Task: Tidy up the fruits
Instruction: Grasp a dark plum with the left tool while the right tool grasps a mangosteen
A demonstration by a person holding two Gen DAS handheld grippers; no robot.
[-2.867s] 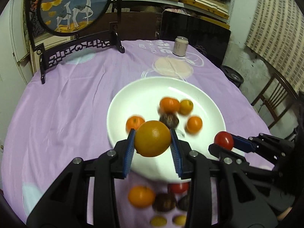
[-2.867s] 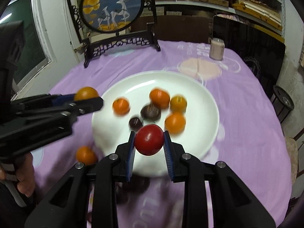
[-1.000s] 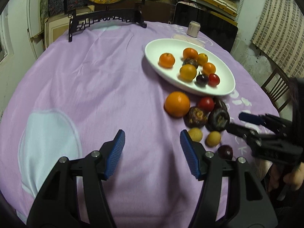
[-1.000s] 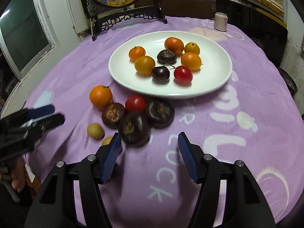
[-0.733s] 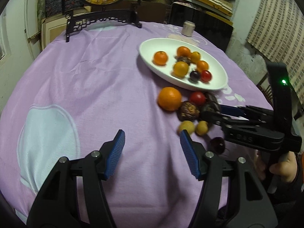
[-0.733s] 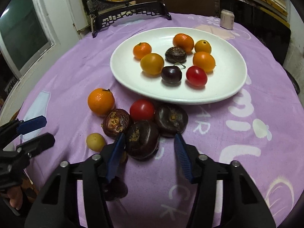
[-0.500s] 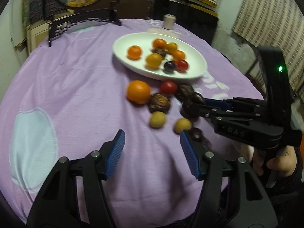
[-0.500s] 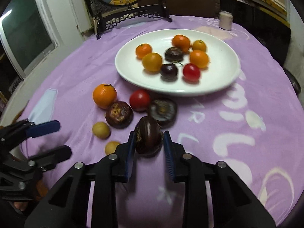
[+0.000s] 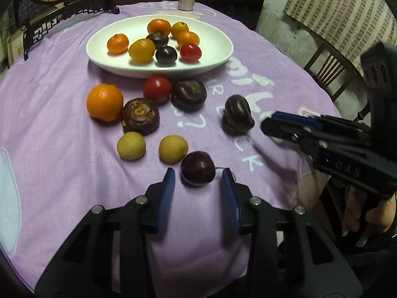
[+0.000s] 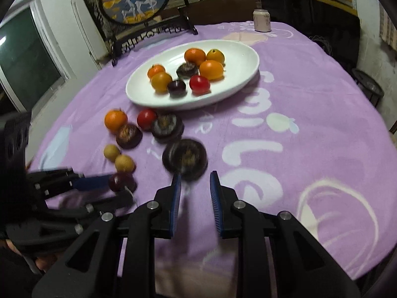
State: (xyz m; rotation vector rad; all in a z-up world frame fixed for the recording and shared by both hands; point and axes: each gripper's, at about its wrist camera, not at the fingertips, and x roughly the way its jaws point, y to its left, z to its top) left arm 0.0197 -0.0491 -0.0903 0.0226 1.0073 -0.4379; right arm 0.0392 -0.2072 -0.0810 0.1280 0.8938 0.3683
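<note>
A white plate (image 9: 218,57) holds several fruits: oranges, a tomato, dark plums. Loose on the purple cloth lie an orange (image 9: 104,101), a tomato (image 9: 157,89), dark mangosteens, two yellow fruits and a dark plum (image 9: 197,168). My left gripper (image 9: 197,180) is open, its jaws either side of the plum. My right gripper (image 10: 193,177) is open and empty just behind a dark mangosteen (image 10: 184,159), which lies free on the cloth (image 9: 237,114). The plate also shows in the right wrist view (image 10: 238,84).
A can (image 9: 187,0) stands at the table's far edge. A round painted screen on a black stand (image 10: 135,2) sits at the back left. A wooden chair (image 9: 327,69) stands off the right side.
The right gripper held the dark mangosteen half a second ago; now it has opened and the fruit lies on the cloth. The left gripper has moved forward around the plum.
</note>
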